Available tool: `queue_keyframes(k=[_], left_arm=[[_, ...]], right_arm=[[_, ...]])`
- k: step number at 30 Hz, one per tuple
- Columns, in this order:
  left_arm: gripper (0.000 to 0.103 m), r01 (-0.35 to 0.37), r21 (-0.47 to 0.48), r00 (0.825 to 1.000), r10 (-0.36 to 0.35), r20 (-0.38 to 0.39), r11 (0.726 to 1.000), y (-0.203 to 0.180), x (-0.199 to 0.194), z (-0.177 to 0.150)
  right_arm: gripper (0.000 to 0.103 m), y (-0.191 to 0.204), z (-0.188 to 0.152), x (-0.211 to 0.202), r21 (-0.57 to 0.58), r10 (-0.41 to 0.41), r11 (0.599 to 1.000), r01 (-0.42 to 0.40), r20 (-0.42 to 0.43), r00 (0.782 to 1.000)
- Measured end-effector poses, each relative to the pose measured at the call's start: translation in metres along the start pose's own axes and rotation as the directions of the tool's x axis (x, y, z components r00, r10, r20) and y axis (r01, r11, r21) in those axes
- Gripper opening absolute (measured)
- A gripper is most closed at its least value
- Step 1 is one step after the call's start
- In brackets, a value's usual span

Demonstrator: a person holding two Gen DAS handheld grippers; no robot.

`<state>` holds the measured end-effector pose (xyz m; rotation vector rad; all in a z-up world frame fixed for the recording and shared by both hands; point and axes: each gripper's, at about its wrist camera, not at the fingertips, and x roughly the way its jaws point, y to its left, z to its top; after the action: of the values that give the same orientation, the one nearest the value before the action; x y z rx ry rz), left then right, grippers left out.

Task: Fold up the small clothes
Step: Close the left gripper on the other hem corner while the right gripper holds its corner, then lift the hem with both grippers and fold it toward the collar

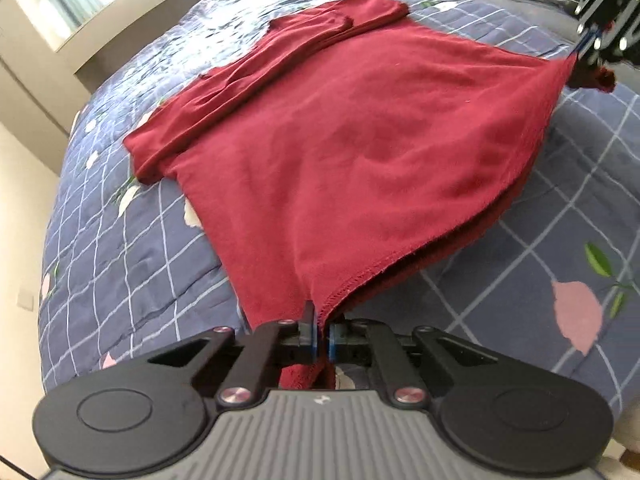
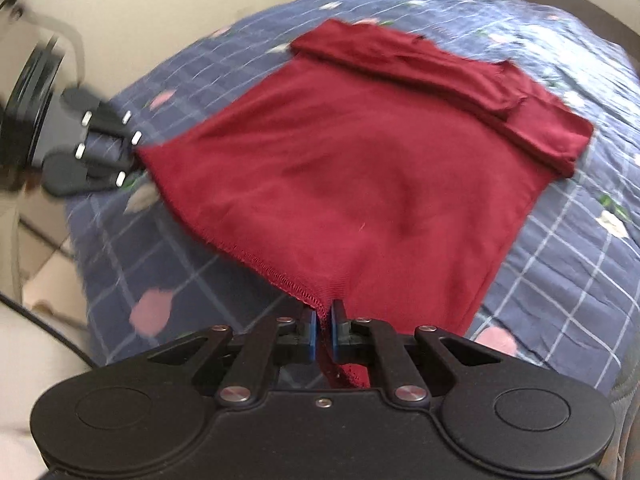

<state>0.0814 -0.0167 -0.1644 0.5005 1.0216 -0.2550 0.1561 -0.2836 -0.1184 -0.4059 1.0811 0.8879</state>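
A dark red shirt (image 1: 360, 128) lies on the blue checked bedspread (image 1: 132, 280), its sleeves folded across the far end. My left gripper (image 1: 323, 338) is shut on one corner of the hem, which is lifted off the bed. My right gripper (image 2: 324, 332) is shut on the other hem corner. The hem (image 2: 256, 256) is stretched between them. In the left wrist view the right gripper (image 1: 588, 56) shows at the upper right, holding its corner. In the right wrist view the left gripper (image 2: 134, 160) shows at the left on the red shirt (image 2: 360, 176).
The bedspread (image 2: 580, 260) has pink flower prints and covers the whole bed. A cream wall and a window sill (image 1: 80, 32) lie beyond the far bed edge. The bed's edge drops off at the left of the right wrist view.
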Motion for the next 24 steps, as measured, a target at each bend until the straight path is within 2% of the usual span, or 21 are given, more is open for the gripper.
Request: queue_keyframes(k=[3,7,9,11,14,17,20,24], left_arm=[[0.003,0.027,0.061,1.0,-0.027,0.002,0.998,-0.002,-0.007,0.0],[0.003,0.075,0.184,0.997,-0.074,-0.012,0.98,-0.003,-0.018,0.0],[0.003,0.115,0.214,0.993,-0.109,-0.039,0.97,-0.001,-0.024,0.002],[0.003,0.166,0.216,0.985,-0.152,-0.08,0.962,0.004,-0.029,0.003],[0.003,0.258,0.223,0.962,-0.229,-0.147,0.94,0.007,-0.038,0.001],[0.003,0.332,0.179,0.935,-0.298,-0.195,0.926,0.01,-0.05,0.0],[0.003,0.381,0.031,0.907,-0.366,-0.209,0.924,0.028,-0.05,0.012],[0.003,0.403,-0.036,0.896,-0.403,-0.189,0.914,0.055,-0.045,0.033]], right_arm=[[0.006,0.009,-0.003,-0.001,-0.076,0.01,0.997,-0.011,-0.015,1.0],[0.006,0.011,-0.006,-0.007,-0.141,0.082,0.986,-0.089,-0.059,0.995],[0.006,0.012,-0.01,-0.011,-0.148,0.116,0.98,-0.129,-0.093,0.989],[0.006,0.013,-0.015,-0.014,-0.141,0.165,0.973,-0.184,-0.135,0.977],[0.006,0.014,-0.025,-0.021,-0.094,0.251,0.958,-0.271,-0.184,0.95],[0.006,0.006,-0.026,-0.028,-0.044,0.291,0.952,-0.304,-0.186,0.938],[0.006,-0.02,-0.02,-0.034,0.038,0.332,0.943,-0.33,-0.148,0.932],[0.006,-0.054,-0.003,-0.04,0.124,0.383,0.921,-0.37,-0.101,0.918]])
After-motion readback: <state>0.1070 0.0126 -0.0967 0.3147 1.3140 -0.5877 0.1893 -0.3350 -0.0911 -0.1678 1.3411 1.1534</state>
